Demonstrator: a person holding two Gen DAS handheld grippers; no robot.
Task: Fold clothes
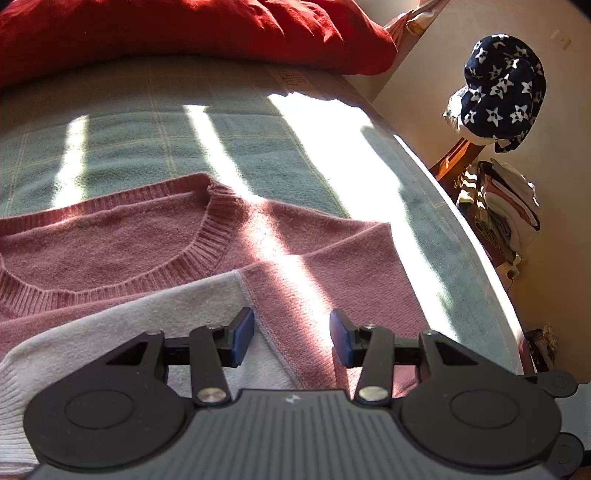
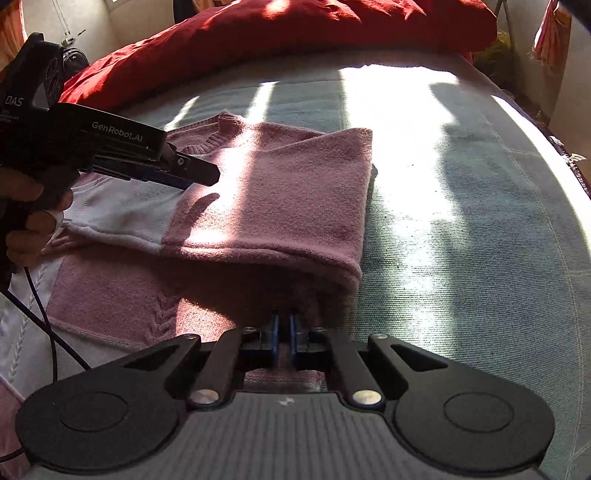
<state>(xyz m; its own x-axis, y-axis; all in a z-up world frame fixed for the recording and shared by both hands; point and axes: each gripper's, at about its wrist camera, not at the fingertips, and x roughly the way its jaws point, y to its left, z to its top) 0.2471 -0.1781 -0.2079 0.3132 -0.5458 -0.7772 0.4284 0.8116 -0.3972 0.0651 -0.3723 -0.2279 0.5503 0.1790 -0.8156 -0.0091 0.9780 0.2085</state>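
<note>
Nearest the right wrist camera, the right gripper (image 2: 283,326) has its jaws pinched narrow on the near edge of the pink sweater (image 2: 280,206), whose fabric bunches between the blue pads. The sweater lies on the bed (image 2: 461,206), its right side folded over, with a white sleeve (image 2: 122,210) across it at the left. The left gripper (image 1: 291,338) hovers above the sleeve seam, jaws partly apart and holding nothing; a hand (image 2: 35,218) grips its handle. A red duvet (image 2: 258,33) lies at the far end
</note>
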